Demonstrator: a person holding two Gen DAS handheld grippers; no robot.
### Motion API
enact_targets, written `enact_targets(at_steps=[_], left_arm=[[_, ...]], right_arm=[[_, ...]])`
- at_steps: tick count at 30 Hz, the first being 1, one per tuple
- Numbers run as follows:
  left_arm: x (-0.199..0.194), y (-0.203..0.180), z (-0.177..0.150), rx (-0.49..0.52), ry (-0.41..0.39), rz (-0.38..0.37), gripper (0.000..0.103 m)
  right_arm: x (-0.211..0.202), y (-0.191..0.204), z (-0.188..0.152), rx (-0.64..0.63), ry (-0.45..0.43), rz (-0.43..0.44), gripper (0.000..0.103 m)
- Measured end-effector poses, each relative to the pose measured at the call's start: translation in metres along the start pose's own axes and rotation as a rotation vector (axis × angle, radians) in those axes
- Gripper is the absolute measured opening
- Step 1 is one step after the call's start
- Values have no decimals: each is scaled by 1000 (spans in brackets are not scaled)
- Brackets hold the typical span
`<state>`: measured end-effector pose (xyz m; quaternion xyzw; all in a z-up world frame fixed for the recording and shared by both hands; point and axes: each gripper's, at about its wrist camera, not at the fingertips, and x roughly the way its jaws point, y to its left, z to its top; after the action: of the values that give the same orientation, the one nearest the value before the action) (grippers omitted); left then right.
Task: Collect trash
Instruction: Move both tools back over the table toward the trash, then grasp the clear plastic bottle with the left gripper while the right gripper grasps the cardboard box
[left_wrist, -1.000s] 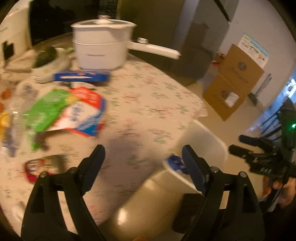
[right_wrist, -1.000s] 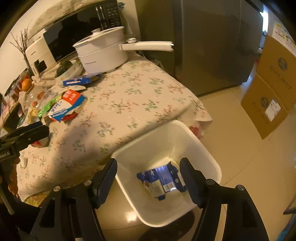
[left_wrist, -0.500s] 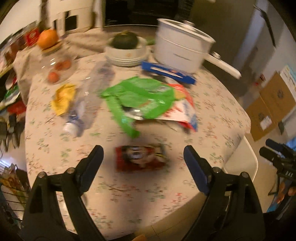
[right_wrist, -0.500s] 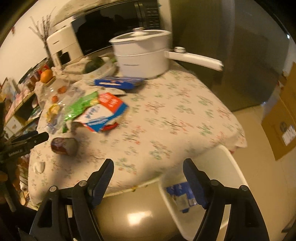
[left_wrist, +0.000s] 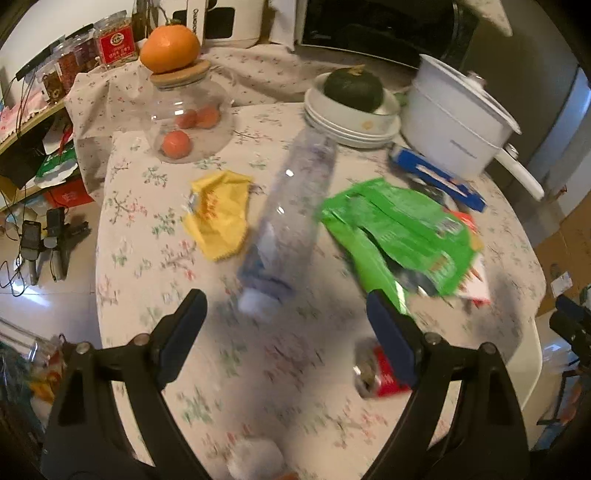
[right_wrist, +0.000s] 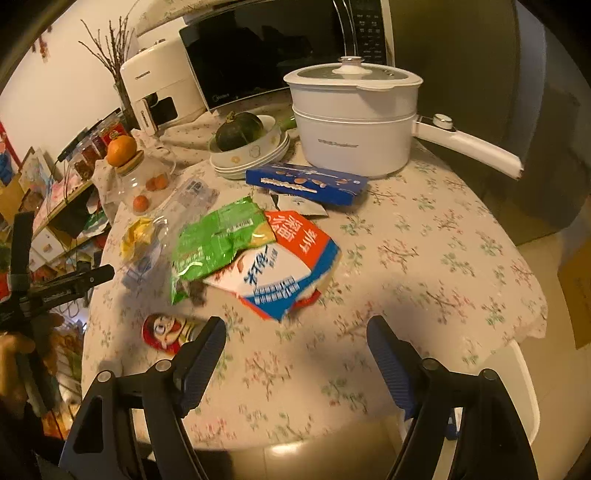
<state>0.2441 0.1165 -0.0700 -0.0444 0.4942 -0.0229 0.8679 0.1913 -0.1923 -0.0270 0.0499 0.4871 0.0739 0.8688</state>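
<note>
Both the left gripper (left_wrist: 284, 314) and the right gripper (right_wrist: 295, 343) are released and empty. Uncollected trash lies on the floral-clothed round table (right_wrist: 424, 258): clear plastic bottle (left_wrist: 291, 218), yellow crumpled wrapper (left_wrist: 218, 214), green snack bag (right_wrist: 218, 236), red-and-blue pouch (right_wrist: 288, 266), red printed can (right_wrist: 166, 330). White plastic bin (right_wrist: 524, 384) stands near right. Most collection remains.

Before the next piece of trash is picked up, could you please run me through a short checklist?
1. Left gripper open and empty: ok.
2. Right gripper open and empty: ok.
3. Trash left on the table: ok; plastic bottle, green wrapper, yellow wrapper, red can.
4. Bottle clear of the stacked bowls: cannot tell.
5. White bin beside the table: ok, contents hidden.
</note>
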Motion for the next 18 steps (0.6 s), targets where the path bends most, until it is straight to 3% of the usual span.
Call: enact_targets(at_steps=[6,10,13,18], left_arm=[[34,7,28,-3,21,-51,87],[52,-2,43,24,36,-85,77],[67,-6,50,36,65,-80,68],[86,-4,52,31,109,-35,65]], right_arm=[[37,13,5,-60,65,-39,80],[54,24,4,-118,88,-54,80],[63,32,5,-149,92,-56,80],[79,48,5,-213,94,-96,80]])
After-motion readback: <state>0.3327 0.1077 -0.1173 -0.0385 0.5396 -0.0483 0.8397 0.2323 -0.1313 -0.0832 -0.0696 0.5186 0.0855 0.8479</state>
